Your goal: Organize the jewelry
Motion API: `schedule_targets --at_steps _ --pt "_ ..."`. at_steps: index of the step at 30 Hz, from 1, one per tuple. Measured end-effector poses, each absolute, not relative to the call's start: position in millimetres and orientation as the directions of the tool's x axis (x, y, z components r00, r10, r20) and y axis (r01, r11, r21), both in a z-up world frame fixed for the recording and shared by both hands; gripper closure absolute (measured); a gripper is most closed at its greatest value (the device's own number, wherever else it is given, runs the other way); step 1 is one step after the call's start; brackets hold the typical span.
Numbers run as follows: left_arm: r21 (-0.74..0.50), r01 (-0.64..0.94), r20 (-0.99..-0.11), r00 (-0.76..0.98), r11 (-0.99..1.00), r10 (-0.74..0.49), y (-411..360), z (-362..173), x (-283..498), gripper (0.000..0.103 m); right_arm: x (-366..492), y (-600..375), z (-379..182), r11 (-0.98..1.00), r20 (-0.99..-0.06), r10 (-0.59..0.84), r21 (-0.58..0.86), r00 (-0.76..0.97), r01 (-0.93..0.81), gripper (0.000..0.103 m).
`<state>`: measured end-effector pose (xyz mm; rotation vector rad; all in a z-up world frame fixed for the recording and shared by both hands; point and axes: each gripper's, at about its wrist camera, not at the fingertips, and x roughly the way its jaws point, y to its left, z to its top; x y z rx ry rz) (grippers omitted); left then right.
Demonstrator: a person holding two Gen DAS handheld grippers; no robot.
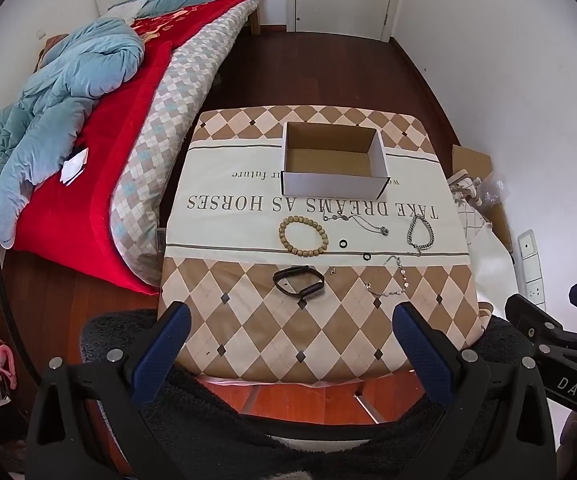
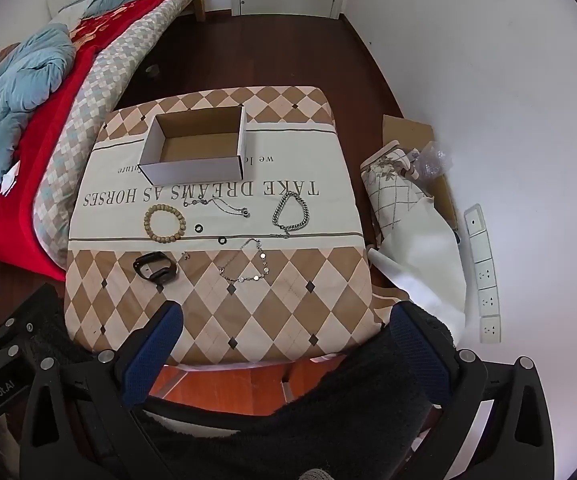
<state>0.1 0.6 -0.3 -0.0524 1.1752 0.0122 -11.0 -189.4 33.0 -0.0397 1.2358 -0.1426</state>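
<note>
A: How many pieces?

B: One wooden bead bracelet (image 1: 303,237), one black band (image 1: 299,282), two small black rings (image 1: 343,244), three silver chains (image 2: 290,211), all loose before one open cardboard box (image 1: 333,159).

A: Grippers?

B: Left gripper (image 1: 290,322) and right gripper (image 2: 286,322) both spread wide, empty, at the cloth-covered table's (image 2: 272,320) near edge.

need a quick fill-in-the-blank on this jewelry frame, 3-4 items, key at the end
1. The cardboard box on the cloth holds ____ pieces of jewelry.
2. The wooden bead bracelet lies on the cream band, while the black wristband lies on the ____ pattern.
3. Both the left tool and the right tool are ____ and hold nothing.
4. Two small black ____ lie near the bead bracelet.

Missing words: no; diamond; open; rings
</note>
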Motion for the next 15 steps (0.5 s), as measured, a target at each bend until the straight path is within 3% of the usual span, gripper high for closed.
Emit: schedule_targets --at_steps 15 --pt "-0.017 -0.038 -0.919 0.394 0.999 -0.001 0.3 -1.1 -0.2 0.0 -11.6 -189.6 33.8 0.99 -0.938 -0.137 -0.115 0.319 0.087 0.0"
